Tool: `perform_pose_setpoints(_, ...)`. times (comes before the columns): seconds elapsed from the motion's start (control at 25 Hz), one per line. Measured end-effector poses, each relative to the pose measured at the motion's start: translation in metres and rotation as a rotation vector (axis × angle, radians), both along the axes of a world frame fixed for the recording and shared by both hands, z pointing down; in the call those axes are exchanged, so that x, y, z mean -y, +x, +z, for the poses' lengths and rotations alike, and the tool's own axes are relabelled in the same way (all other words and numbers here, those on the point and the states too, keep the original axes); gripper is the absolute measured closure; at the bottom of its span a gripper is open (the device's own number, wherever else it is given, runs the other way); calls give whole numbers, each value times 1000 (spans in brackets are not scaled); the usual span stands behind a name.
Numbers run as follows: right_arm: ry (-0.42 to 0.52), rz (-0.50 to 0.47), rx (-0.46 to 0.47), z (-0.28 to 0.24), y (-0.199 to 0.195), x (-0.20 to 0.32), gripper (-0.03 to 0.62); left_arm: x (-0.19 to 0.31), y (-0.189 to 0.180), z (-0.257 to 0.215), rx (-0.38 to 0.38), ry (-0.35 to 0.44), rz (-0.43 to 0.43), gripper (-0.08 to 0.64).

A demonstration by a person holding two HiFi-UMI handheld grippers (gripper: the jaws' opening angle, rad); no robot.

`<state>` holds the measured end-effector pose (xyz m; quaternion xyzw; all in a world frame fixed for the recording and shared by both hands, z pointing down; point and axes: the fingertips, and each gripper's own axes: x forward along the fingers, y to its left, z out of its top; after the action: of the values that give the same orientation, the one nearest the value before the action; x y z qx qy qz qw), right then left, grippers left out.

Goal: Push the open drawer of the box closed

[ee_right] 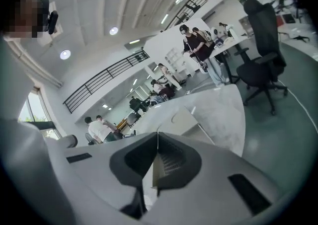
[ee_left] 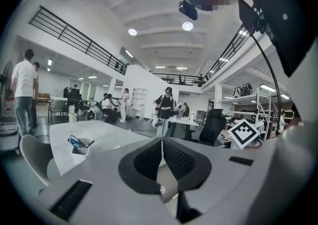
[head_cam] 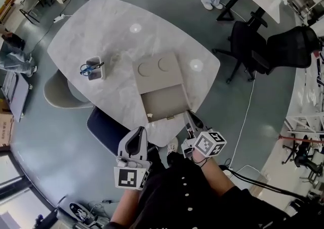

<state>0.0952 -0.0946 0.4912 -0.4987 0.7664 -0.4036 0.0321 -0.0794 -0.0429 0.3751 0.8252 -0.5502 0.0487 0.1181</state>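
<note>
Beige drawer [head_cam: 163, 102] juts from the box [head_cam: 157, 70] toward the near table [head_cam: 101, 31] edge; with left gripper [head_cam: 138, 132] and right gripper [head_cam: 189, 117] clenched empty, a right-corner shove may jam it or slide the box.

Table [head_cam: 121, 41], frame centre: box [head_cam: 158, 69] on it, open drawer [head_cam: 164, 102] projecting toward lower frame; scissors holder [head_cam: 94, 69] left of box; left gripper [head_cam: 135, 144], right gripper [head_cam: 194, 122] below drawer, lower centre.
</note>
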Motion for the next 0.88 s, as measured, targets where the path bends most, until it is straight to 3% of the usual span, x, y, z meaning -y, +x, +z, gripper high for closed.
perform_pose_setpoints(0.36,-273,111,123,108,-5,-20,594,3,9,51,-23,-73,42,541)
perform_pose_setpoints(0.52,-327,110,143,135,-15,-28,592,-2,10,76,-31,-131,57,542)
perform_pose_setpoints(0.64,-360,110,145,151,-21,-30,541,-2,12,87,-44,-139,57,542)
perform_pose_setpoints(0.88,-388,122,112,170,-28,-34,523,1,8,93,-63,-108,45,541)
